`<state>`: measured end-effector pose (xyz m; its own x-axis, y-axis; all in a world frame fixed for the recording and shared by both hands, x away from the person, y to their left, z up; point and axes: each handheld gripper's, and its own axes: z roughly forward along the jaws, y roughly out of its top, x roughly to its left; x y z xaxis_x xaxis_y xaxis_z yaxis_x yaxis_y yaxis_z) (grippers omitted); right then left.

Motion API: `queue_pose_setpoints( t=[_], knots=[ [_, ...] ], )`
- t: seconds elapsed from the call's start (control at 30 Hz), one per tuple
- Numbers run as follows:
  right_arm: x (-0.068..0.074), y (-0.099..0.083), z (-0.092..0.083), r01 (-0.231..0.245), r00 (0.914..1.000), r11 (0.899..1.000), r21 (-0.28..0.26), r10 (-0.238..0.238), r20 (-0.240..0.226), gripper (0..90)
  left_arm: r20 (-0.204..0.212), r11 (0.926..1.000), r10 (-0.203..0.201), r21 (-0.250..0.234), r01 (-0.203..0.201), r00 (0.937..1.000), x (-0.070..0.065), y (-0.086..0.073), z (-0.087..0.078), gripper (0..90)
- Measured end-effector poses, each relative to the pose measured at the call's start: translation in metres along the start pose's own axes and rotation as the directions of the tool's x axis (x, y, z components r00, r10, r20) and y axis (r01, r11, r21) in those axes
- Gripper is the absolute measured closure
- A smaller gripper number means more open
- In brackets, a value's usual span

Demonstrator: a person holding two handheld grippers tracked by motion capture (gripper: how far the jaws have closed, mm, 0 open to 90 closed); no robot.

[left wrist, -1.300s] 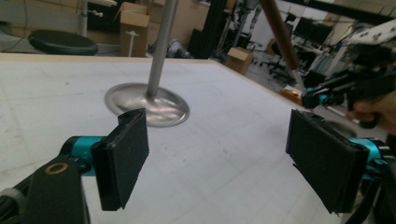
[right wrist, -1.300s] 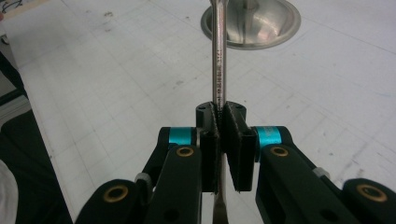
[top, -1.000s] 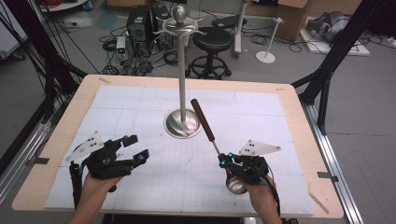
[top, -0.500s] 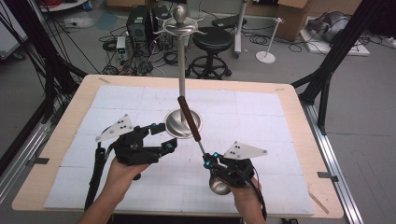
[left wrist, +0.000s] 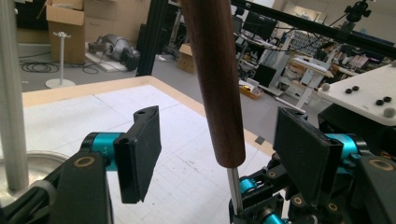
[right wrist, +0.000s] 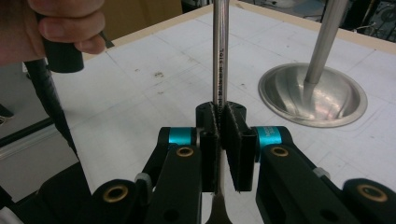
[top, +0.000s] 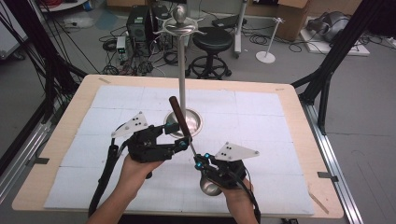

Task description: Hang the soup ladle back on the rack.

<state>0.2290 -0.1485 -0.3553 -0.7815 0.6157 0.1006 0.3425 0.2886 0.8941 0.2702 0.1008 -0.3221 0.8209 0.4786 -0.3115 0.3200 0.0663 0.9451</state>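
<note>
1. Ladle (top: pixel 184 128) is held up off the desk (top: pixel 289 100), tilted, by the right gripper (top: pixel 200 162), whose jaws are clamped tight on the thin metal shaft (right wrist: pixel 220 56); its bowl (top: pixel 210 185) hangs low by the hand, so the wooden handle (left wrist: pixel 215 79) is offered upward for a second grasp.
2. The left gripper (top: pixel 175 135) is set around that wooden handle with its pads (left wrist: pixel 142 149) apart from the wood; its jaws have just been closing, yet nothing is pressed.
3. The hanging stand (top: pixel 182 84) is just behind, probably the ladle's destination.
4. Since the earlier frames, both grippers have been brought inward and the ladle raised toward the stand.
</note>
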Motion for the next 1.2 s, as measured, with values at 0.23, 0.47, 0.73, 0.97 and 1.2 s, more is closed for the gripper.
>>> queue_pose_setpoints(
  t=[0.23,0.47,0.73,0.97,1.2],
  knots=[
    [0.004,0.0,0.002,0.009,1.0,1.0,-0.001,-0.009,0.003,84.5,0.001,1.0,-0.006,0.004,0.006,1.0,0.0,-0.002,0.004,42.9],
    [0.006,0.0,0.003,0.006,0.9999,1.0,0.005,-0.006,0.013,84.5,0.0,1.0,-0.002,0.0,0.002,1.0,-0.001,-0.002,0.006,53.6],
    [0.007,0.0,0.005,-0.002,0.9997,1.0,-0.004,0.002,0.025,84.4,0.028,0.9995,-0.018,-0.025,0.019,0.9994,-0.002,-0.001,0.006,70.6],
    [0.008,0.0,0.005,-0.009,0.9998,1.0,-0.024,0.009,0.019,82.5,0.051,0.9992,-0.013,-0.038,0.015,0.9986,-0.006,0.001,0.005,73.2],
    [-0.002,-0.003,-0.008,-0.03,0.9993,0.998,-0.052,0.029,-0.023,65.3,0.08,0.9982,0.029,-0.055,-0.025,0.9963,-0.002,0.006,-0.003,73.5]
  ],
)
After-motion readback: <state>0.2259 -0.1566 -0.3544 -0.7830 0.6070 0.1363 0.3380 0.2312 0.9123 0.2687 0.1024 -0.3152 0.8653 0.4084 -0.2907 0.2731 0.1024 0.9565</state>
